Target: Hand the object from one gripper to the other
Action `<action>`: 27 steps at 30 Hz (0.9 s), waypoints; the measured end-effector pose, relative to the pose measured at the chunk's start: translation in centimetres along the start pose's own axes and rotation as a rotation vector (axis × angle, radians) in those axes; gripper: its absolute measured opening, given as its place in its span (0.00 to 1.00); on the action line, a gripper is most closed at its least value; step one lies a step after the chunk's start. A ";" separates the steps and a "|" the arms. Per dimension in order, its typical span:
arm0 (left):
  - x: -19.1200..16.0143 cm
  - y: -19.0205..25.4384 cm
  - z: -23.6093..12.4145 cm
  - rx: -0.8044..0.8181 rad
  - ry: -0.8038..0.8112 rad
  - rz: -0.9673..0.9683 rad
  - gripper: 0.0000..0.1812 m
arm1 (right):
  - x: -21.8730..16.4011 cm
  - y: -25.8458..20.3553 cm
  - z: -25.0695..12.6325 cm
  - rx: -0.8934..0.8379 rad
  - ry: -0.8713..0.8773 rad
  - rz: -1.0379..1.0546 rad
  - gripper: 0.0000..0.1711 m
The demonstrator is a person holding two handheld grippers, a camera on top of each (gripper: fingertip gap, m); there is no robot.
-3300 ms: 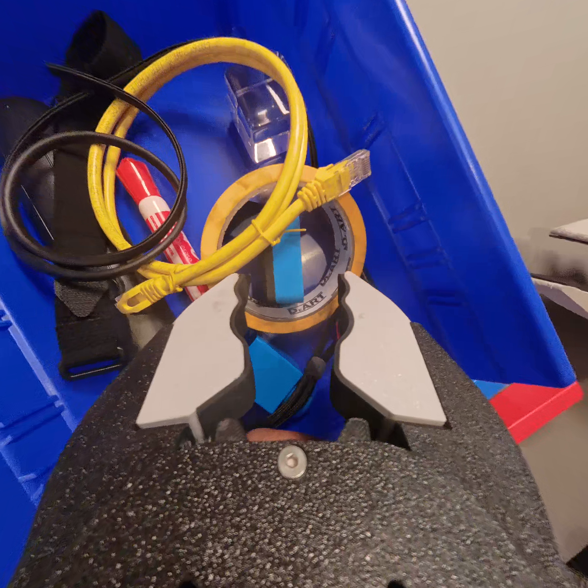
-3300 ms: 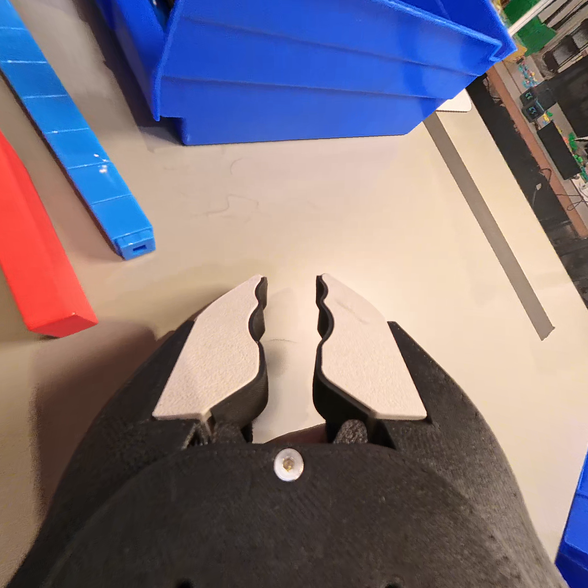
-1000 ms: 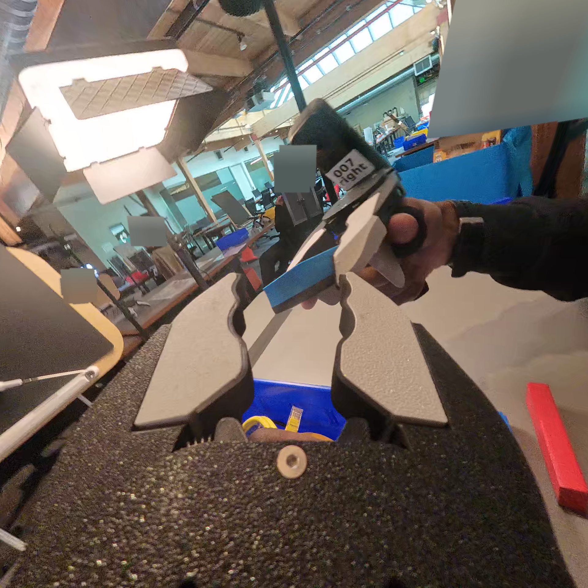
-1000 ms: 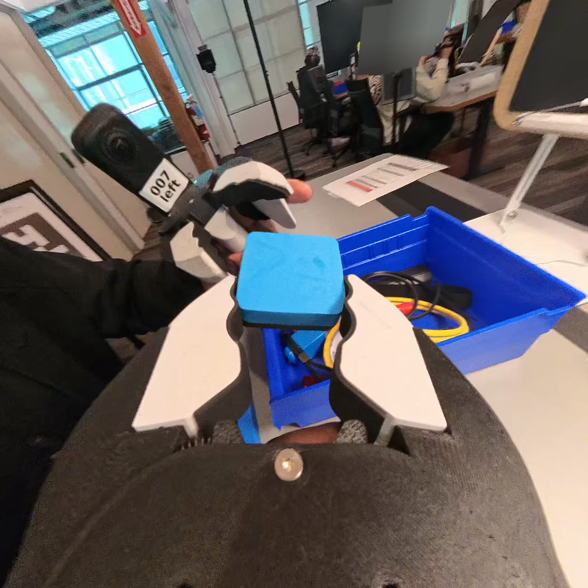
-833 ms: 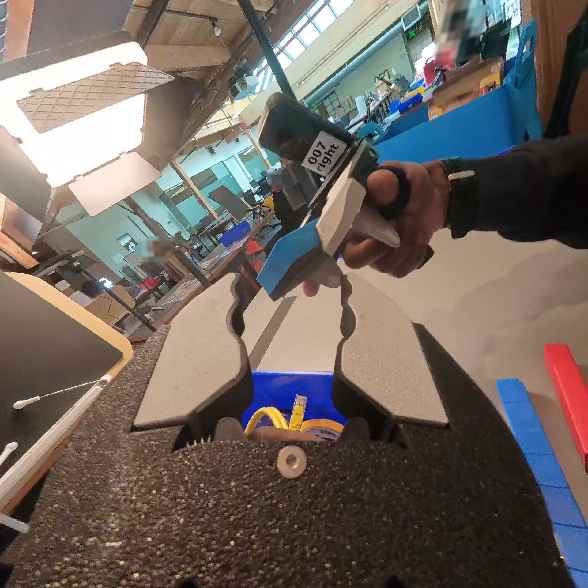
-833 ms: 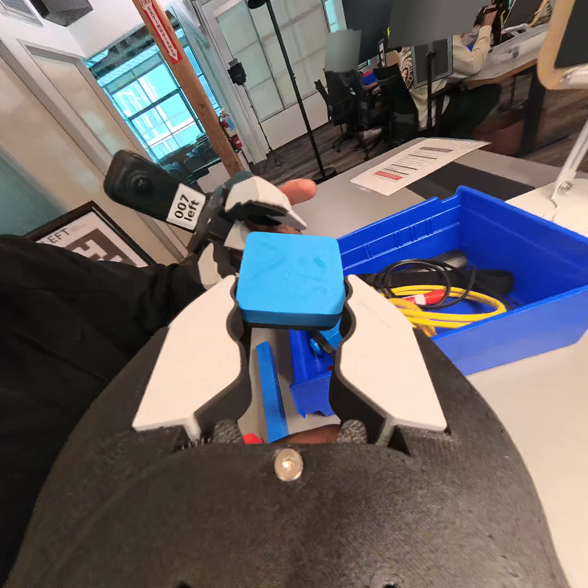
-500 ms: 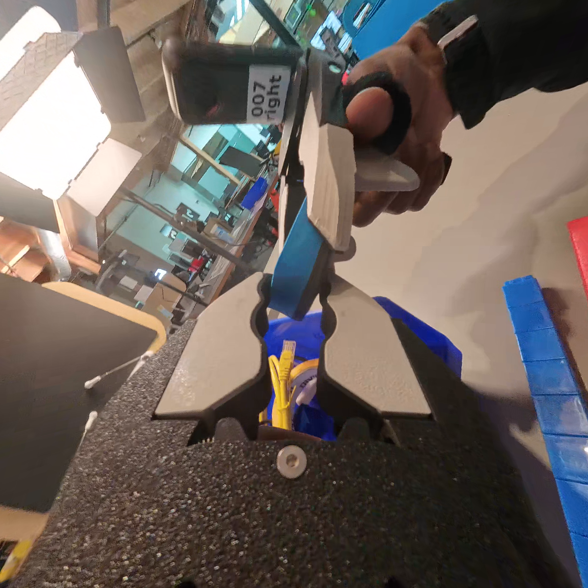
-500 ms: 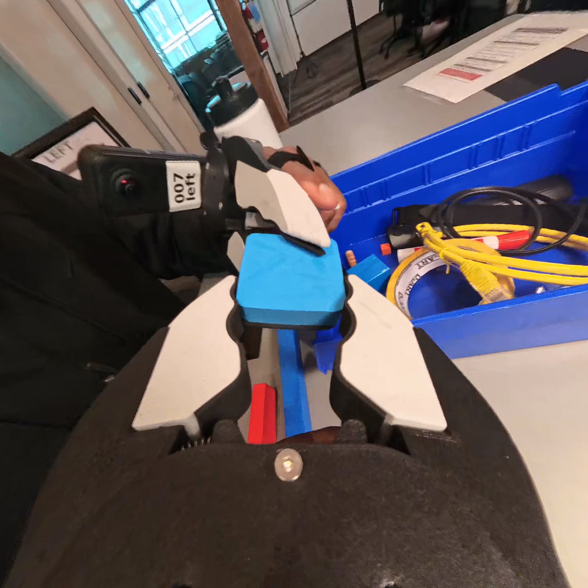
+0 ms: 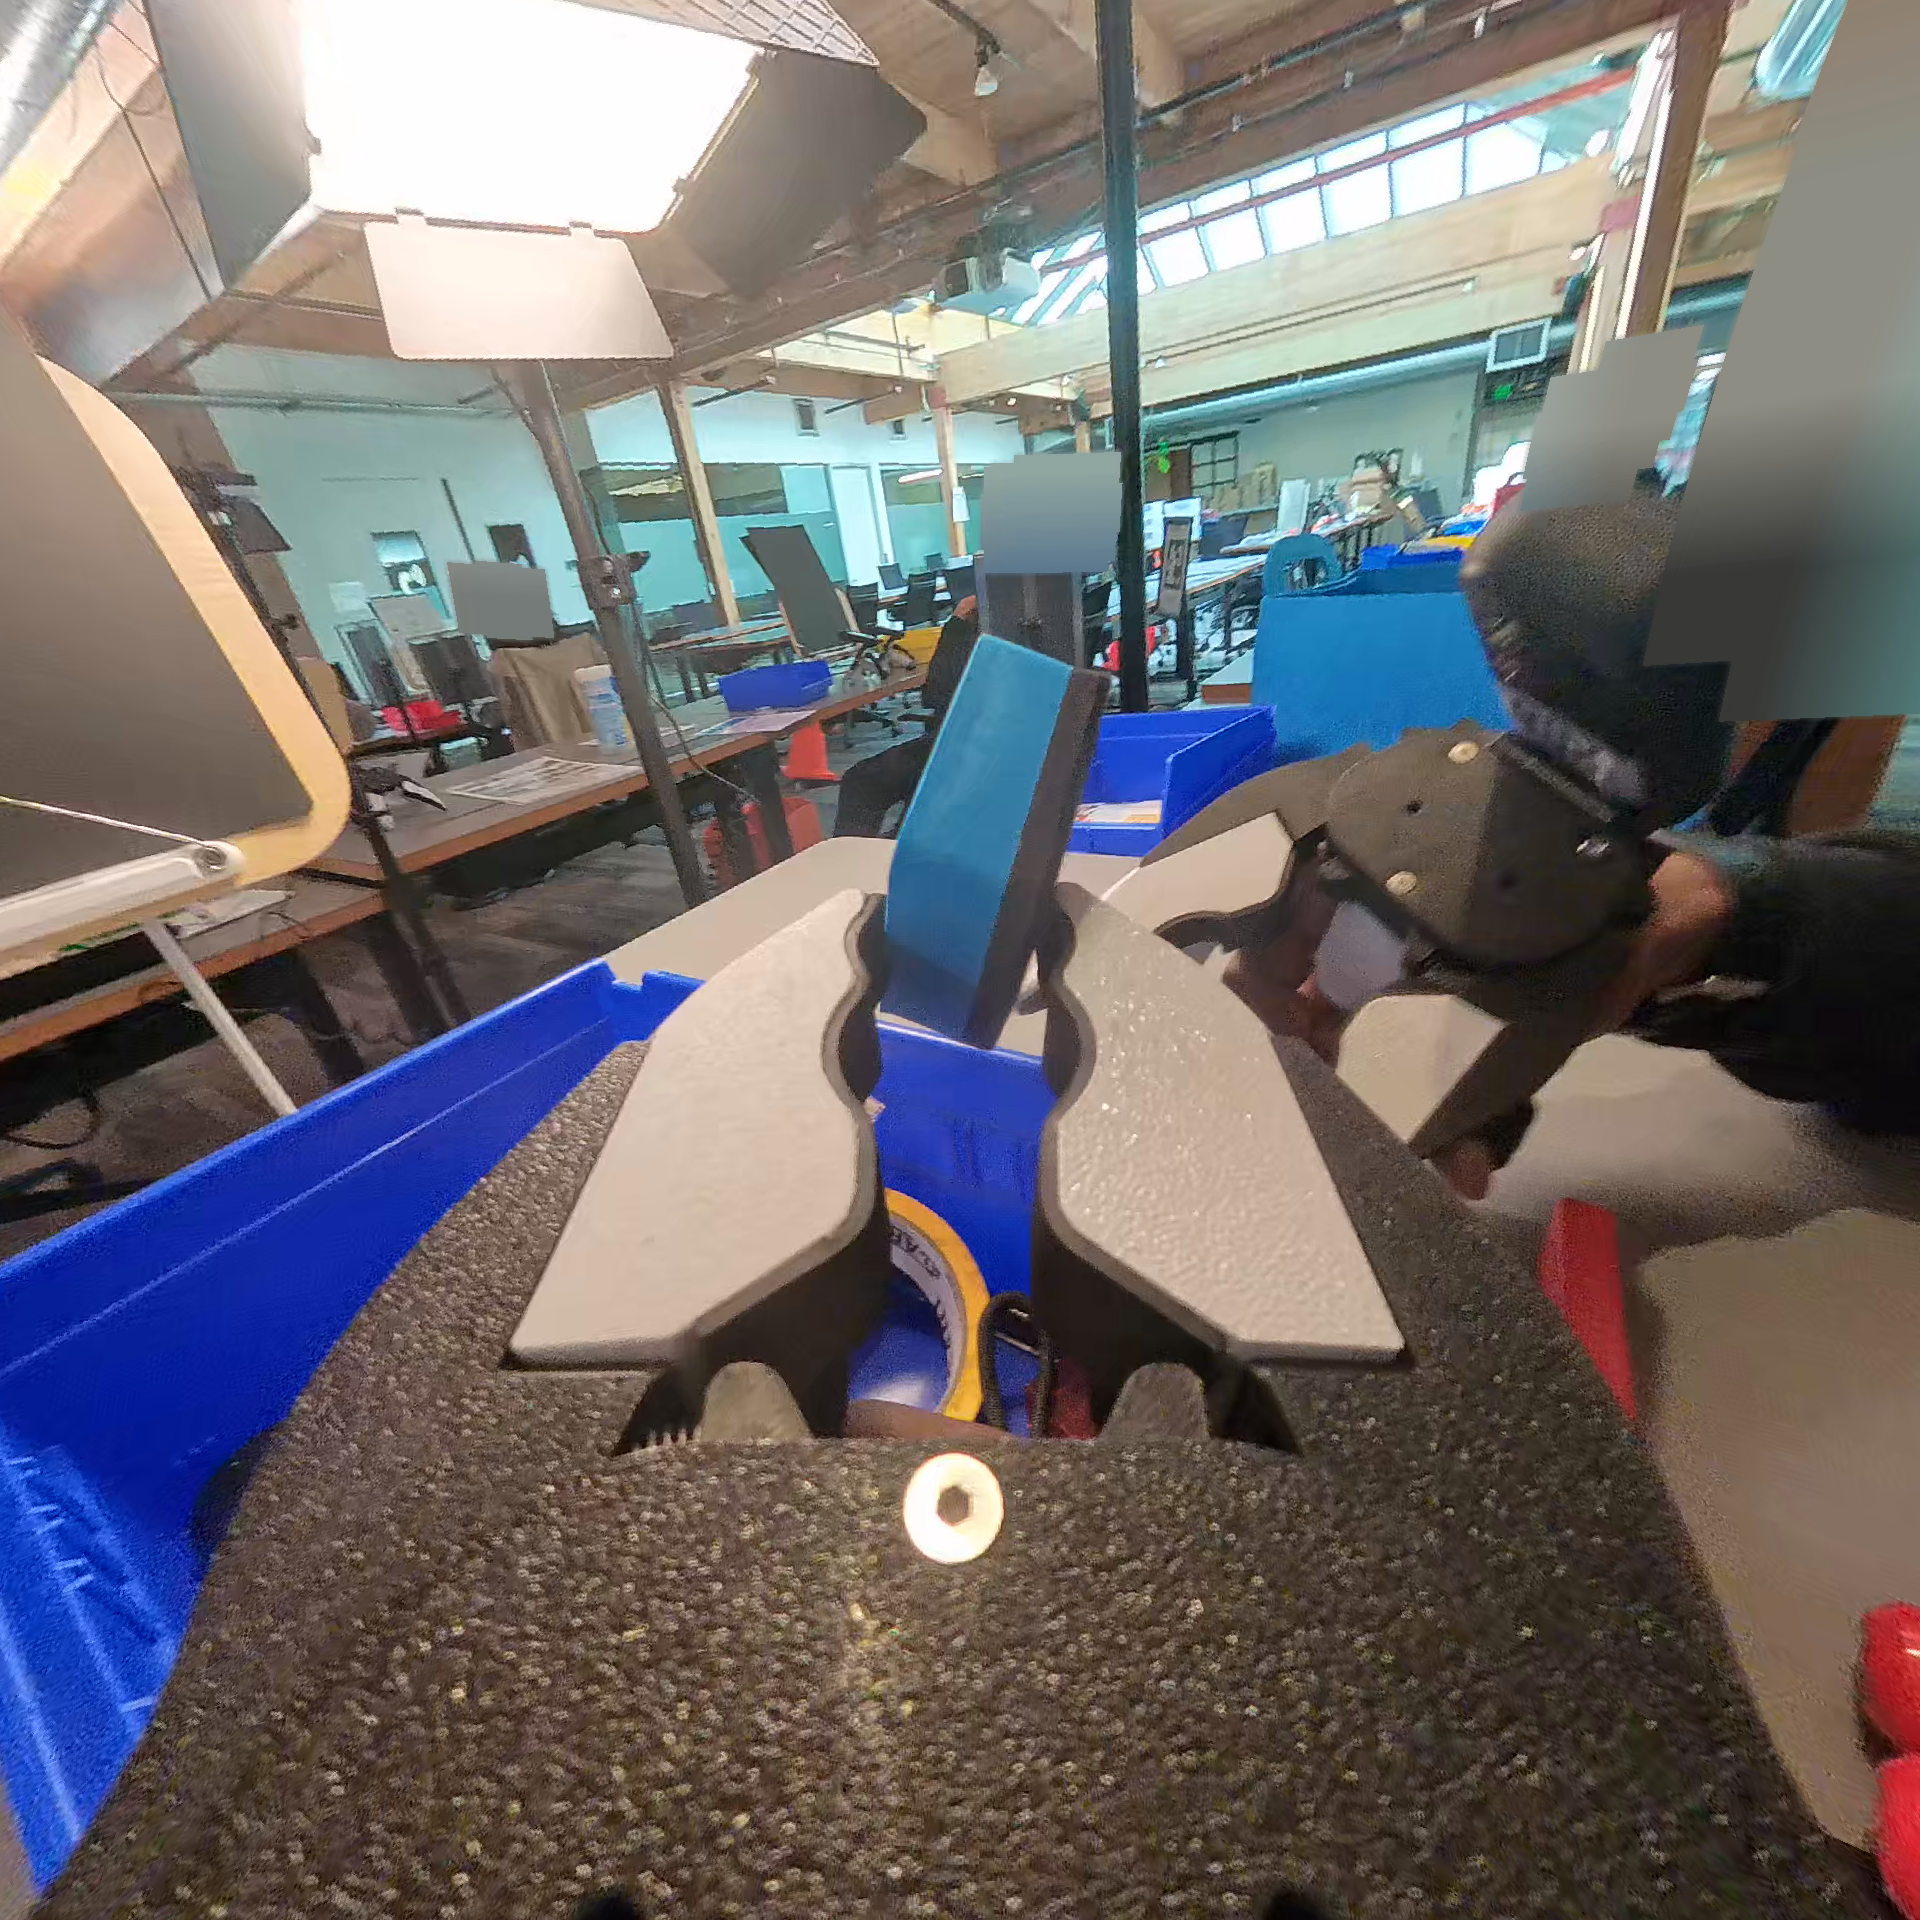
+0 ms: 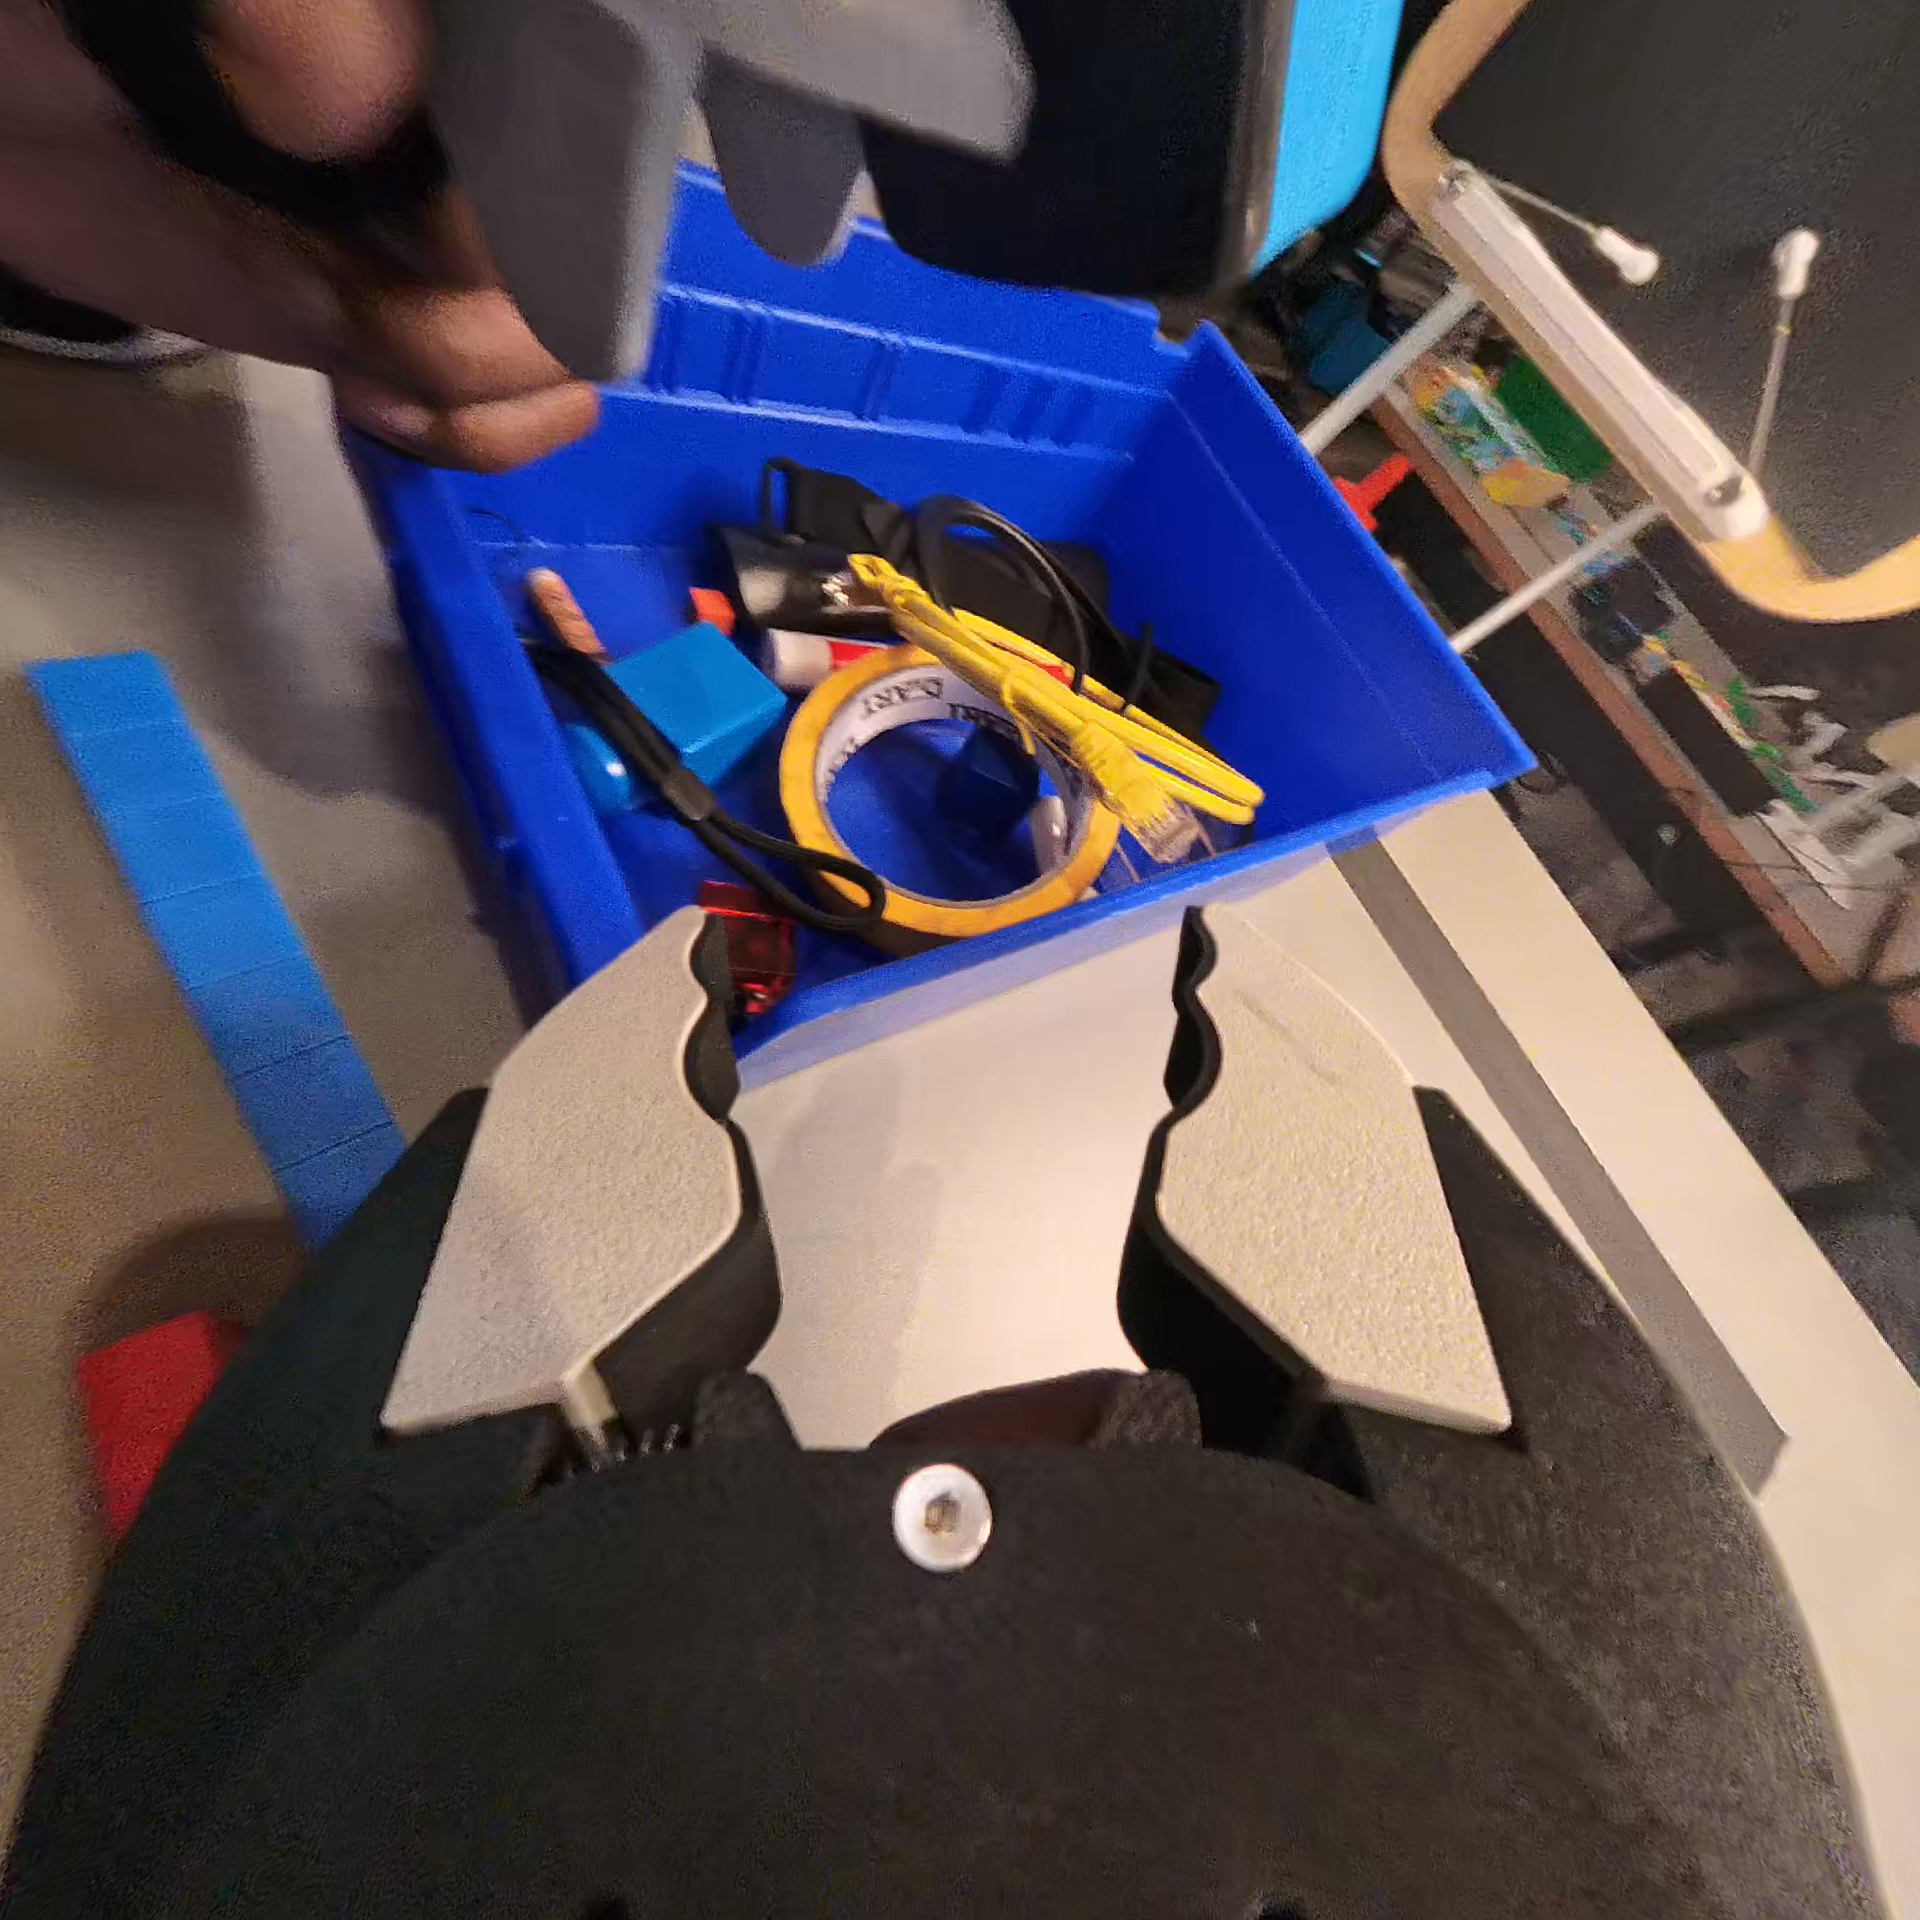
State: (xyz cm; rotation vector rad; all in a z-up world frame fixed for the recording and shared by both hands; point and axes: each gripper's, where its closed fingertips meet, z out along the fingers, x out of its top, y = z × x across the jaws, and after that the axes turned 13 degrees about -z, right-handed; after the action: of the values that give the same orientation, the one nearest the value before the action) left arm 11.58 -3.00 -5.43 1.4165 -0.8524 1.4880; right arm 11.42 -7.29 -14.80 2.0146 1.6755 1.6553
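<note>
The object is a flat pad, blue foam on one face and black on the other (image 9: 971,831). My left gripper (image 9: 951,930) is shut on its lower edge and holds it upright above the blue bin (image 9: 260,1226). My right gripper (image 10: 945,935) is open and empty over the table (image 10: 935,1195), just before the bin's near wall. In the left wrist view the right gripper (image 9: 1299,966) is open, to the right of the pad and apart from it. In the right wrist view the pad (image 10: 1320,104) and the left fingers (image 10: 561,177) show blurred along the top edge.
The blue bin (image 10: 1299,582) holds a yellow tape roll (image 10: 935,904), a yellow cable (image 10: 1060,707), black cords and small blocks. A long blue block (image 10: 208,914) and a red block (image 10: 145,1392) lie on the table left of the bin. A light stand (image 9: 603,727) stands behind. My right fingertips sit around 10 centimeters from my left ones.
The right gripper has opened, let go of the pad and drawn back. The left gripper has closed on the pad and now holds it alone above the bin.
</note>
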 end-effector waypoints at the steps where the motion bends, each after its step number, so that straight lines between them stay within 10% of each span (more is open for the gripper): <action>1: 0.1 0.1 -0.1 -0.014 0.002 -0.028 0.16 | -0.2 0.0 0.4 -0.003 -0.006 0.024 0.49; 9: -0.4 0.6 0.2 -0.125 0.015 -0.301 0.16 | -2.0 2.4 2.5 -0.094 -0.034 0.206 0.40; 20: -4.3 1.6 1.3 -0.100 -0.148 -0.327 0.16 | 1.7 3.5 -2.3 -0.336 0.251 -0.174 0.42; 27: -6.2 2.0 1.1 -0.024 -0.256 0.109 0.16 | 3.9 0.1 -4.0 -0.194 0.399 -0.300 0.40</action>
State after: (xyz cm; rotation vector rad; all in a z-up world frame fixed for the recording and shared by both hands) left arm 9.94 -5.64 -11.27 1.5865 -1.1166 1.3892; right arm 8.02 -6.72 -10.40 1.3326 1.7317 2.1002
